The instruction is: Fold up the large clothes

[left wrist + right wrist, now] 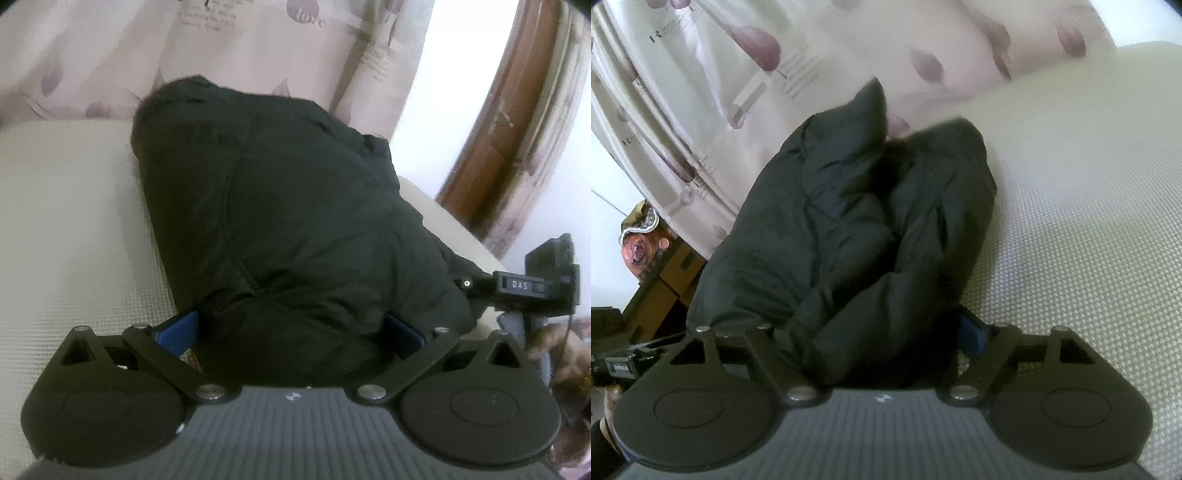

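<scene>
A black puffy jacket (295, 221) lies folded into a thick bundle on a cream mattress (74, 221). In the left wrist view its near end fills my left gripper (291, 328), and the blue pads (181, 332) press against it on both sides. My right gripper (517, 286) shows at the jacket's right edge there. In the right wrist view the jacket (849, 240) bunches between the wide jaws of my right gripper (871, 332). One blue pad (973, 338) stands just off the fabric, and the other is hidden under it. My left gripper (620, 365) is at the lower left.
A pale curtain (258, 48) with purple leaf prints hangs behind the mattress (1071, 221). A brown wooden frame (517, 129) stands at the right. Cardboard boxes (672, 277) and a floral bundle (639, 251) sit beside the bed.
</scene>
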